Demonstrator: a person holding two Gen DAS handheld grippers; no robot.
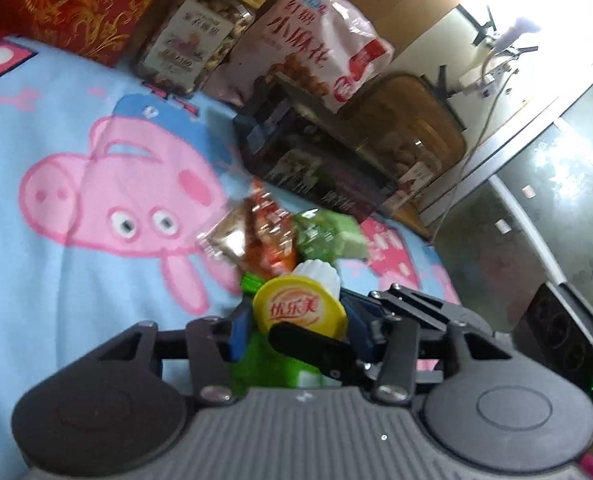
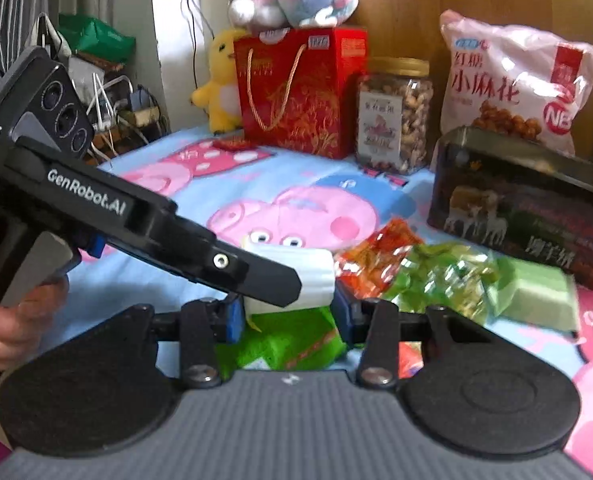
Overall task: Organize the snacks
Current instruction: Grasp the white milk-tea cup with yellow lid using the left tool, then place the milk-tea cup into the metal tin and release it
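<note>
Jelly cup point(image 1: 300, 308) pinched between left hand-held gripper point(image 1: 292, 334) fingers.

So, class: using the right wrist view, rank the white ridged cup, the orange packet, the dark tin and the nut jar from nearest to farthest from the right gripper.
1. White ridged cup, at the right gripper.
2. Orange packet, just ahead, right.
3. Dark tin, far right.
4. Nut jar, back by the headboard.

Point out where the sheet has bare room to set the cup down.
Bare sheet for the cup lies left of the loose packets, in front of the gift bag and jar. Crowded: the packets lie close before the tin, and the pink bag fills the back behind it.
</note>
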